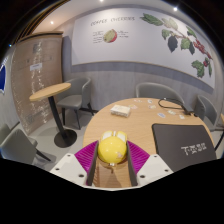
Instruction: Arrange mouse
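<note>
A round yellow mouse point(112, 149) sits between my gripper's point(112, 152) two fingers, and the magenta pads point(86, 160) press on it from both sides. It is held above the near edge of a round wooden table point(140, 122). The mouse's underside and the fingertips behind it are hidden.
A closed dark laptop point(187, 143) lies on the table to the right of the fingers. A small white object point(120, 109) and a dark cable point(172, 103) lie further back. A small round side table point(50, 92) and grey chairs point(76, 96) stand to the left.
</note>
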The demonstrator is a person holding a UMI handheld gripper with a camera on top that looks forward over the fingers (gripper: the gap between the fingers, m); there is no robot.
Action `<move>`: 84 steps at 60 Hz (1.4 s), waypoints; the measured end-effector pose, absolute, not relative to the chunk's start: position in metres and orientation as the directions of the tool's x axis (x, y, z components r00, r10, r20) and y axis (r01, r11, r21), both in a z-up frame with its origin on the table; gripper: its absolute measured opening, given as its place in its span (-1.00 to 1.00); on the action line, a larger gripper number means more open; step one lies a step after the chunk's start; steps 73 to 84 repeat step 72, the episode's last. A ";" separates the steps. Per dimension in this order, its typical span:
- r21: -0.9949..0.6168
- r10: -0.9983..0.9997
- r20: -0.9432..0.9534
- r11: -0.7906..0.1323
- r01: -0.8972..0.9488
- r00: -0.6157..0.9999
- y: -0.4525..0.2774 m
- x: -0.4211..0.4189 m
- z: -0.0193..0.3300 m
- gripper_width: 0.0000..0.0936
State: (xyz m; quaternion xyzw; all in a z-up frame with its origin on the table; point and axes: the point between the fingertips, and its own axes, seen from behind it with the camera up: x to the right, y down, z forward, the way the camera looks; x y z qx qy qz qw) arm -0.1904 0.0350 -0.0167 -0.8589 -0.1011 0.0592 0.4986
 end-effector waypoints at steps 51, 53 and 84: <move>-0.841 0.043 -0.020 -0.541 0.006 0.999 0.014 0.068 -0.011 0.05; -0.835 0.063 -0.004 -0.550 0.031 0.998 0.010 0.068 -0.010 0.11; -0.922 0.096 -0.044 -0.388 -0.003 0.994 -0.057 0.101 0.050 0.83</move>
